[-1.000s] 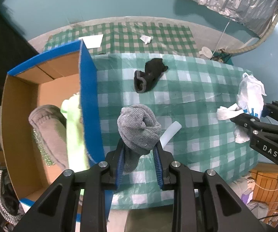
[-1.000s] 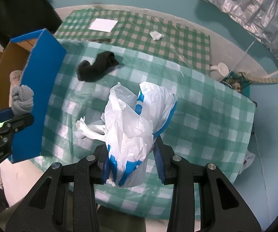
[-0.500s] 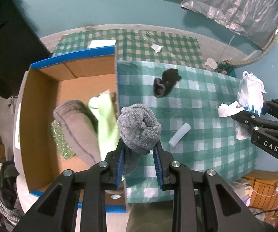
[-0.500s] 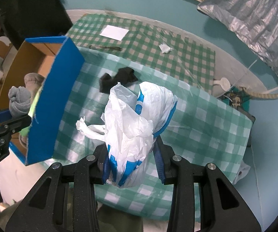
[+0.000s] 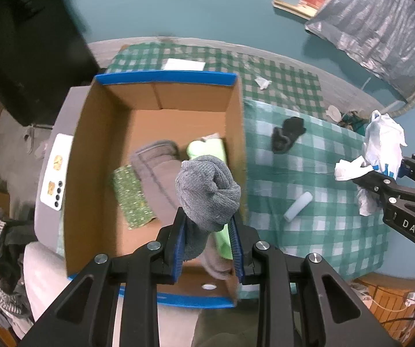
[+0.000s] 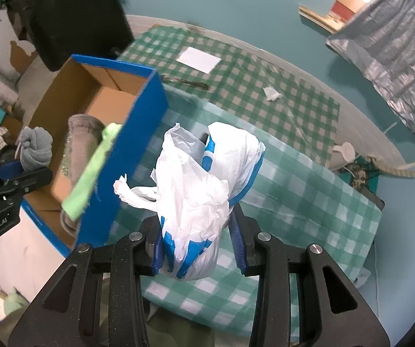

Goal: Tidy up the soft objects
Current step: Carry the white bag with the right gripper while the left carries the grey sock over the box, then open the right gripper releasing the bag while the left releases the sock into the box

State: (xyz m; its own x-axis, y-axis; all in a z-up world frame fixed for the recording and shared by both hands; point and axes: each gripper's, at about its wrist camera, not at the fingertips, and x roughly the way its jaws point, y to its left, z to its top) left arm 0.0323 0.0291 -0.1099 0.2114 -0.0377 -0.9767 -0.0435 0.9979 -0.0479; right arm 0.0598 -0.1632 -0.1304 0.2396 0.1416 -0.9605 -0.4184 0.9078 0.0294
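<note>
The left claw (image 5: 207,225) is clenched on a rolled gray sock (image 5: 207,192), with the blue pads pressing both sides of it. A second ago this sock hung over the checked table, just beside the blue wall of the box; now it hangs above the inside of the cardboard box (image 5: 161,98), near its right wall. I judge that the sock is almost ready to be let go into the box.

The right claw (image 6: 197,245) is grasping a white and blue plastic bag (image 6: 201,190), squeezed between its pads. It has also travelled toward the box: before, the bag was over the middle of the table (image 6: 308,179), and now the blue wall of the box stands just beside it on the left. The bag is not over the opening yet, so it probably goes in after the sock.

Counting what I can see:
- Two claws, each holding one soft thing.
- One box; inside it lie three things: one gray-brown folded cloth (image 5: 155,170), one light green cloth (image 5: 207,147) along the right wall, and one sparkly green piece (image 5: 131,196).
- On the table remain one black sock (image 5: 288,134) toward the far edge and one small white tube (image 5: 298,206) nearer the front edge.
</note>
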